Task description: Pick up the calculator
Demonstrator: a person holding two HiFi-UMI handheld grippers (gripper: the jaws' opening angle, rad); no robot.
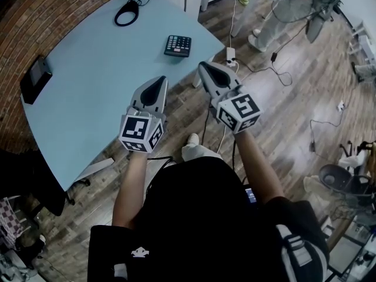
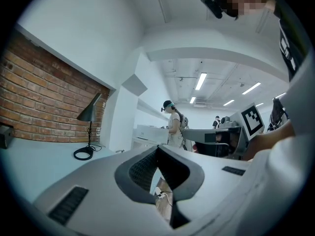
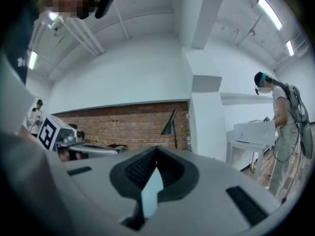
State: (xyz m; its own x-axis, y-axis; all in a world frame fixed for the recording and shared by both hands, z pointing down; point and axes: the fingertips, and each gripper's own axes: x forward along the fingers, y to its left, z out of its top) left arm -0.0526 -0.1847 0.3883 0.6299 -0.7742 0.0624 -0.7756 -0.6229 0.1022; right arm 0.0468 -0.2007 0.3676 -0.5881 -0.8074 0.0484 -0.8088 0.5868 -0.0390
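Note:
The calculator (image 1: 178, 45), dark with rows of pale keys, lies flat near the right edge of the pale blue table (image 1: 88, 87). Both grippers are held level in the air, short of the table's near corner. My left gripper (image 1: 160, 80) is shut and holds nothing; its tip hangs over the table edge, below and left of the calculator. My right gripper (image 1: 202, 65) is also shut and empty, over the wooden floor just right of the table edge. In the left gripper view (image 2: 157, 146) and the right gripper view (image 3: 156, 149) the jaws meet at their tips; the calculator is hidden there.
A black desk lamp (image 1: 126, 13) with a ring base and cable stands at the table's far end. A dark flat device (image 1: 35, 78) sits at the table's left edge. A power strip (image 1: 230, 54) and cables lie on the floor. A person (image 1: 276, 16) stands beyond.

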